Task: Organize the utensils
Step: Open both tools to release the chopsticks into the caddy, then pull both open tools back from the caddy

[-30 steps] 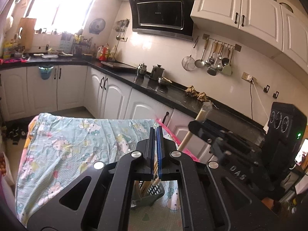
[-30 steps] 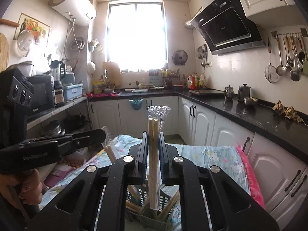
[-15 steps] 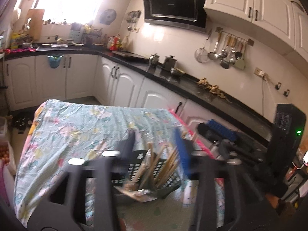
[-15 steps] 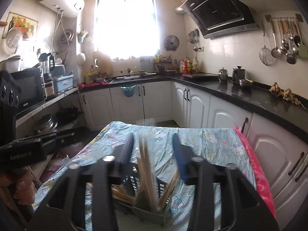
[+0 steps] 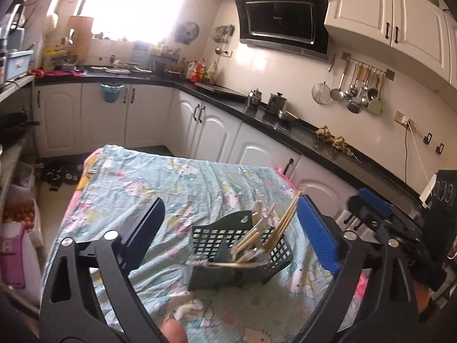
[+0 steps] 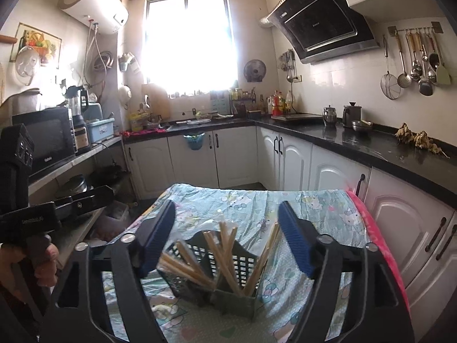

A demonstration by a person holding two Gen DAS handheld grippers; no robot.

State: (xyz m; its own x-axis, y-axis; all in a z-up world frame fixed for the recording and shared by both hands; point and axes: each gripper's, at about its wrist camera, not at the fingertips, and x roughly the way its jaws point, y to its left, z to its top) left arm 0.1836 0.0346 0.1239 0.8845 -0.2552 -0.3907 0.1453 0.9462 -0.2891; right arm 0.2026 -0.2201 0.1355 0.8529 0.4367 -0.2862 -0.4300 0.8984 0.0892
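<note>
The dark slotted basket (image 5: 242, 253) stands on the desk (image 5: 160, 188) under its cartoon-print cloth, near the right edge, with wooden chopsticks (image 6: 225, 253) leaning inside. The left gripper (image 5: 231, 231) and right gripper (image 6: 227, 235) hover over it, fingers (image 5: 315, 235) spreading apart, released, grasping nothing

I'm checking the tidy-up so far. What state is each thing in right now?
Left gripper: jaws opening, nothing between the pads.
Right gripper: jaws opening, empty.
Chopsticks: leaning loosely in the basket.
Basket: upright on the tablecloth.
</note>
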